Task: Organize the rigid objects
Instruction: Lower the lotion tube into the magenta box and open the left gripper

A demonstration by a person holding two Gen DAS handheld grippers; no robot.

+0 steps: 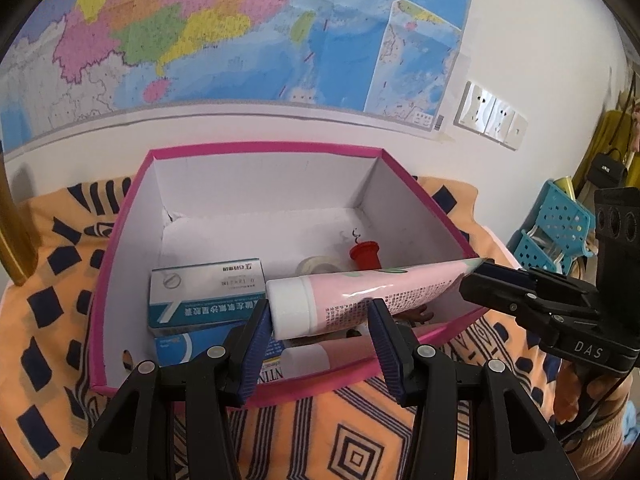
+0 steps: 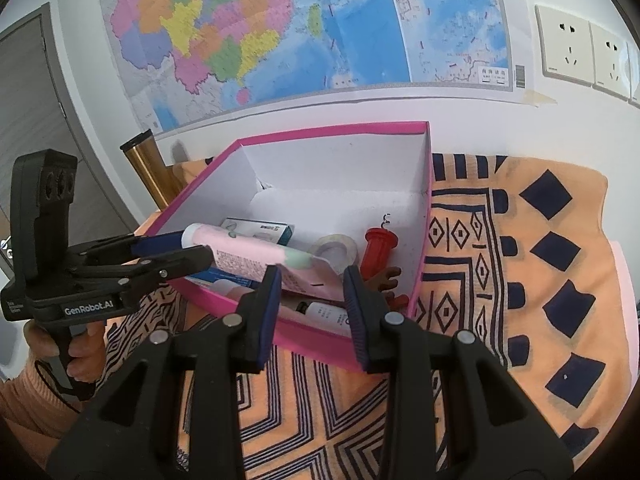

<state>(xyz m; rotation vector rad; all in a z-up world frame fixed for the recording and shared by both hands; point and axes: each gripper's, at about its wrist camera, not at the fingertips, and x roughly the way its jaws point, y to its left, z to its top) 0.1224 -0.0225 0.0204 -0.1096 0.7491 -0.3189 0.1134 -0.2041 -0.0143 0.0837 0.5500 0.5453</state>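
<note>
A pink tube (image 1: 360, 292) (image 2: 248, 252) with a white cap hangs over the near part of the pink box (image 1: 260, 148) (image 2: 332, 130). My right gripper (image 2: 312, 276) (image 1: 476, 278) is shut on its flat crimped end. The cap end lies crosswise in the gap of my left gripper (image 1: 318, 307) (image 2: 196, 246), close to the left pad. The tube's body runs on past the right fingertip, and the jaws stand apart without squeezing it. Inside the box lie a teal-and-white carton (image 1: 208, 292) (image 2: 260, 230), a tape roll (image 1: 318, 266) (image 2: 336, 248) and a red plastic piece (image 1: 364, 254) (image 2: 380, 248).
A second pink tube (image 1: 320, 356), a blue carton (image 1: 188, 344) and a white bottle (image 2: 324, 312) lie by the box's near wall. The box sits on an orange patterned cloth (image 1: 60, 320) (image 2: 520, 280) against the map wall. A gold cylinder (image 2: 148, 168) stands left, a blue basket (image 1: 560, 224) right.
</note>
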